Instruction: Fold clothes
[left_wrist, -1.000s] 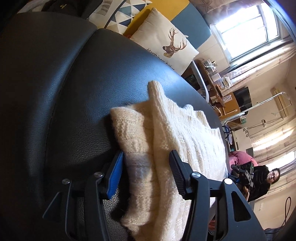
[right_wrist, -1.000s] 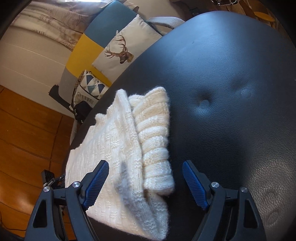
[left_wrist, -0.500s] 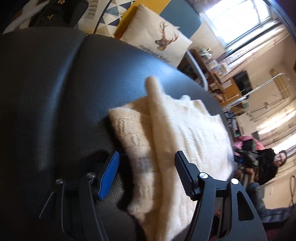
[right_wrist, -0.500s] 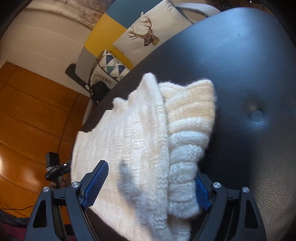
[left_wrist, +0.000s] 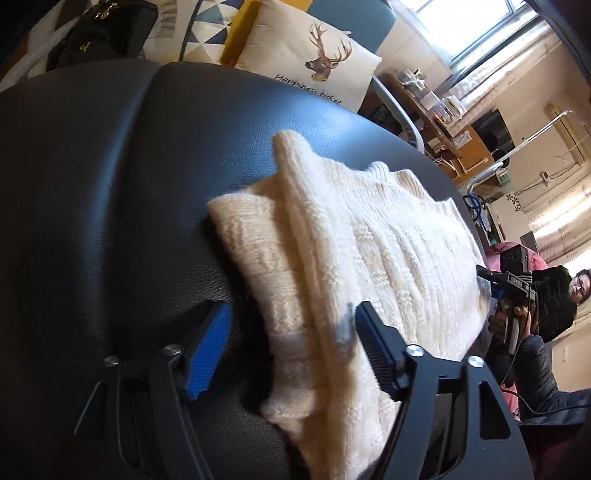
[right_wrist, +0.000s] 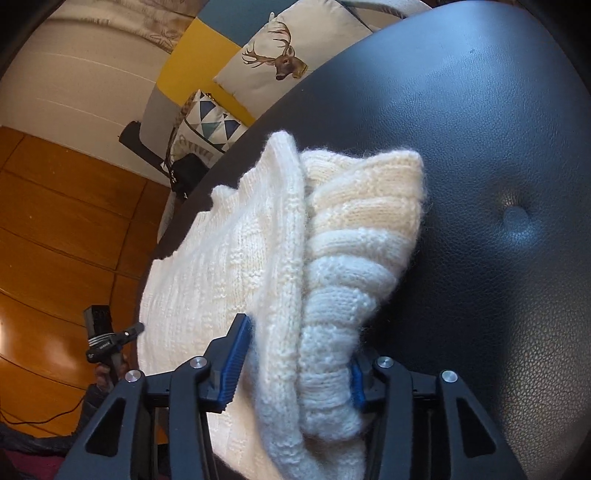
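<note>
Black bag (left_wrist: 99, 35): smooth dark pouch with small gold fittings, far left in the left wrist view, lying against the cushions behind the black seat.
Patterned cushion (left_wrist: 192, 29): cloth printed with blue, grey and white triangles.
Black cushion (left_wrist: 110, 184): grained, leather-like padding, softly domed, with a stitched seam; the right wrist view shows a tufted dimple (right_wrist: 517, 218) in it.
Left gripper (left_wrist: 291, 350): black angular frame with a ribbed blue pad on its left finger; the jaws are opening and stand wide, the folded edge of the sweater lies between them, and the left pad is clear of the knit.
Sweater (left_wrist: 351, 258): cream, fuzzy, chunky knit with ribbed bands, folded into a thick pad lying on the black cushion, one fold ridge standing up along its length.
Deer cushion (left_wrist: 310, 59): off-white square pillow with a printed stag head and a line of script.
Right gripper (right_wrist: 295, 365): same black frame with blue ribbed pads; the jaws are closing, both pads pressed against the bunched, rolled layers of the sweater (right_wrist: 295, 277).
Person (left_wrist: 546, 302): dark clothing, far right, hand round the second gripper's handle.
</note>
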